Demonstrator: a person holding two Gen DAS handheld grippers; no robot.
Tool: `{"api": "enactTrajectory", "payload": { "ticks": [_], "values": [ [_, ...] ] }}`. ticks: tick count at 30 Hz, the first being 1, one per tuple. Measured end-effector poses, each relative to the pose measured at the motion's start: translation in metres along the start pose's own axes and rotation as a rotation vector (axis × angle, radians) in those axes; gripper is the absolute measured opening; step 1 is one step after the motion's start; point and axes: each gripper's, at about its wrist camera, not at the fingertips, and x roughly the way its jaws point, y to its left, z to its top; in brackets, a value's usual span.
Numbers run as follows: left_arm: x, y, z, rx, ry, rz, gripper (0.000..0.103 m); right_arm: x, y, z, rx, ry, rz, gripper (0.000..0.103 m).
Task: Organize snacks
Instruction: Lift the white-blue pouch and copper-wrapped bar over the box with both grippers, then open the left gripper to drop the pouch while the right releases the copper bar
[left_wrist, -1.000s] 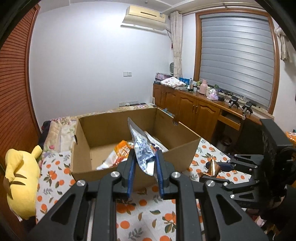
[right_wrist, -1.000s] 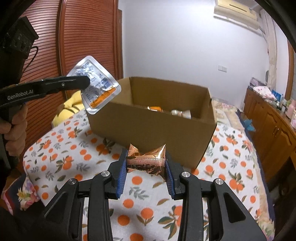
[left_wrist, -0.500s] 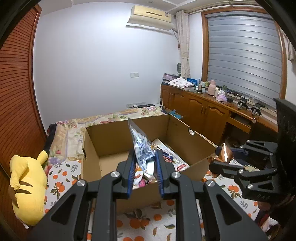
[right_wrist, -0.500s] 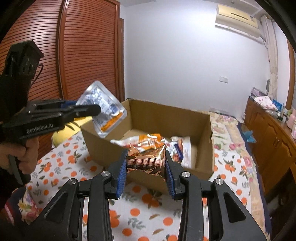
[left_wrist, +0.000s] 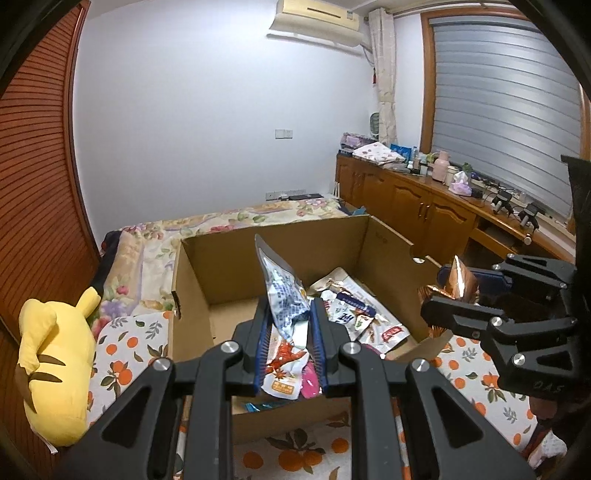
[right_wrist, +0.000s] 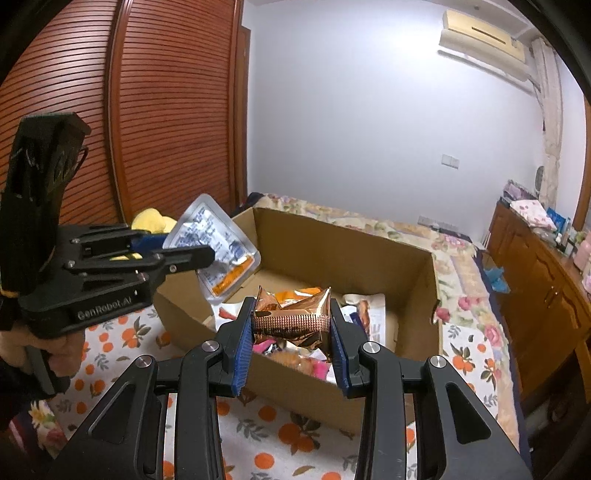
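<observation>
An open cardboard box (left_wrist: 207, 273) (right_wrist: 413, 291) stands on the bed and holds several snack packets (left_wrist: 354, 306). My left gripper (left_wrist: 288, 325) is shut on a silver and blue snack pouch (left_wrist: 282, 291) and holds it above the box's near edge; the pouch also shows in the right wrist view (right_wrist: 218, 247), at the box's left corner. My right gripper (right_wrist: 291, 325) is shut on a copper foil snack packet (right_wrist: 291, 317) and holds it over the box's near wall. The left wrist view shows that packet (left_wrist: 458, 280) at the box's right wall.
The box sits on an orange-print bedsheet (left_wrist: 122, 343) (right_wrist: 266, 443). A yellow plush toy (left_wrist: 55, 365) lies left of the box. A wooden slatted wardrobe (right_wrist: 147, 110) stands behind on the left, wooden cabinets (left_wrist: 413, 210) on the right.
Both grippers have risen and moved forward over the box with their packets still held. The inside of the box and its snacks have come into view.
</observation>
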Motion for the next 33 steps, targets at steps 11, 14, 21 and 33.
{"api": "enactTrajectory", "payload": {
  "ticks": [11,14,21,33],
  "values": [
    [0.026,0.012,-0.005,-0.026,0.046,0.025,0.018,0.041,-0.007,0.001,0.028,0.074,-0.014,0.036],
    [0.029,0.015,-0.006,-0.033,0.054,0.041,0.019,0.051,-0.013,0.0,0.061,0.098,-0.003,0.036],
    [0.029,0.02,-0.004,-0.037,0.053,0.069,0.024,0.065,-0.022,-0.004,0.105,0.127,0.002,0.036],
    [0.015,0.016,-0.004,-0.027,0.041,0.066,0.03,0.071,-0.028,-0.002,0.127,0.126,-0.02,0.043]
  ]
}}
